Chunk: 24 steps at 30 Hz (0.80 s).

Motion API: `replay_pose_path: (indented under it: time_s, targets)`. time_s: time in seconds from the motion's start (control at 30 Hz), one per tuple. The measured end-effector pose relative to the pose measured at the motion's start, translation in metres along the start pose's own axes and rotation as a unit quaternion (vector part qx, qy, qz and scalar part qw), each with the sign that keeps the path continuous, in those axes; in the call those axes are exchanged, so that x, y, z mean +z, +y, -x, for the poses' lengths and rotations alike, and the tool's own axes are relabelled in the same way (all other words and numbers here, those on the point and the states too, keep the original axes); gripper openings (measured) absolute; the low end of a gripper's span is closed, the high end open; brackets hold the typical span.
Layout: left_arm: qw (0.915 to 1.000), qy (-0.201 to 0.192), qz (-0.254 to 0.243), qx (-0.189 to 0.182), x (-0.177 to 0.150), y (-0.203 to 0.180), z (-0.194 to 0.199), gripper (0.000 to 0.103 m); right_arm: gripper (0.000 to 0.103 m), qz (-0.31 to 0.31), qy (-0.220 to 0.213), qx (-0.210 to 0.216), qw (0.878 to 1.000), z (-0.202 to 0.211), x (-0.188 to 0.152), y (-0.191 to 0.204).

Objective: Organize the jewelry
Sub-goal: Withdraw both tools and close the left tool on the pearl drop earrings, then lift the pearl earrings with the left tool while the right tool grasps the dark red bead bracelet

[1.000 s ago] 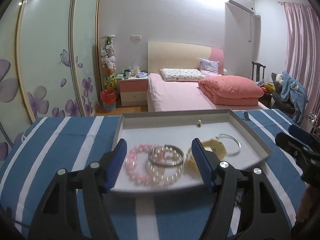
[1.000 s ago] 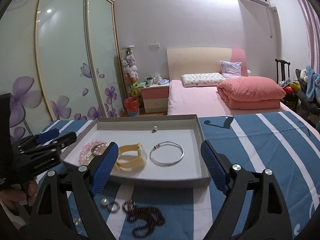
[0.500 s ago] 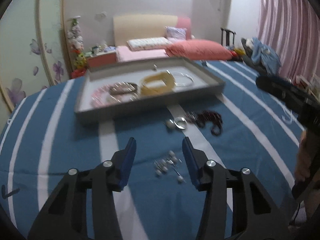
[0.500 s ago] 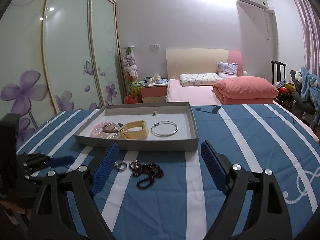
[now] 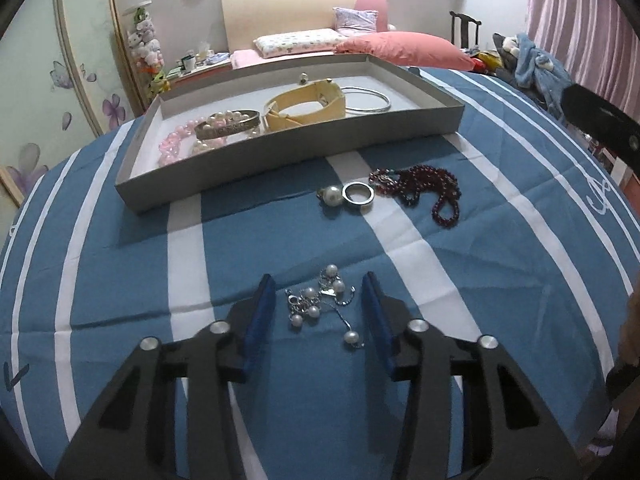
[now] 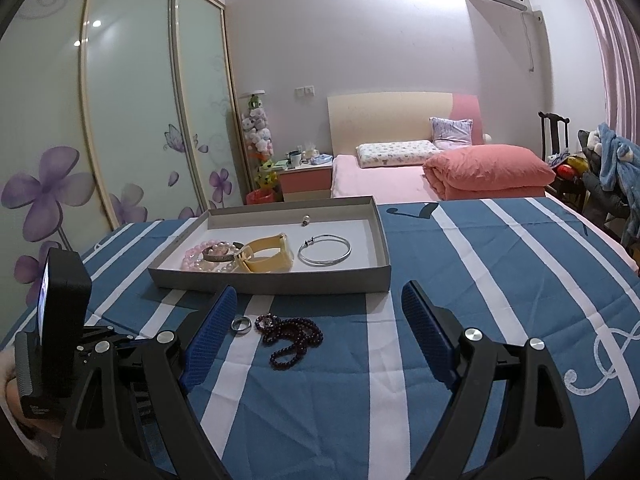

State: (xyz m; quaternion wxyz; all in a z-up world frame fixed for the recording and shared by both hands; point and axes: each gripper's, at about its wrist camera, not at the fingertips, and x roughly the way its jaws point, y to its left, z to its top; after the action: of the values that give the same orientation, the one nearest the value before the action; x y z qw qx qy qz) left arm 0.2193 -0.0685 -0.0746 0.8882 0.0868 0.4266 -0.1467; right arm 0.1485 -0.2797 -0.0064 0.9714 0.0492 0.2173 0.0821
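Since a second ago my left gripper has pulled back from the tray and dropped low over the striped blue cloth, where its blue fingers now stand spread on either side of a small tangle of pearl earrings and fine chain at lower centre of the left view, without touching it. Just above that, mid-frame, a pearl lies touching a silver ring, with a dark red bead string beside them to the right. Higher up sits the grey tray, holding a pink bead bracelet, a metal bangle, a yellow band, a thin silver bangle and a small charm near its far wall. My right gripper has also backed away; it is wide apart above the cloth, gripping nothing, with the ring and bead string lying between its fingers and the tray beyond. Across the upper part of both views is a pink bed.
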Motion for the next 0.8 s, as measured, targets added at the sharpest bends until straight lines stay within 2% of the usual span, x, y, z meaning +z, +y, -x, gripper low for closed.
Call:
replay_pose_path:
  time_s: [0.07,0.1,0.27,0.5,0.6,0.8]
  targets:
    - [1.0000,-0.002,-0.004,0.005,0.000,-0.002,0.001,0.015,0.084,0.000,0.000,-0.001,1.000,0.000,0.000,0.000]
    - [0.9999,-0.002,-0.009,0.005,0.000,-0.004,0.001,0.011,0.084,0.000,0.000,-0.001,1.000,0.000,0.000,0.000]
    - [0.9999,-0.005,0.001,0.015,-0.001,0.004,0.003,0.008,0.084,-0.002,0.004,-0.003,1.000,-0.002,0.000,-0.001]
    - [0.9967,-0.026,0.062,0.045,0.000,0.054,0.017,0.007,0.084,-0.002,0.018,0.002,1.000,-0.009,-0.001,0.000]
    - [0.9936,-0.041,0.089,0.055,0.001,0.077,0.028,0.007,0.084,0.001,0.030,0.008,1.000,-0.013,-0.003,0.003]
    - [0.9905,-0.061,0.111,0.055,0.004,0.096,0.041,0.007,0.084,0.021,0.064,0.017,0.998,-0.026,-0.006,0.011]
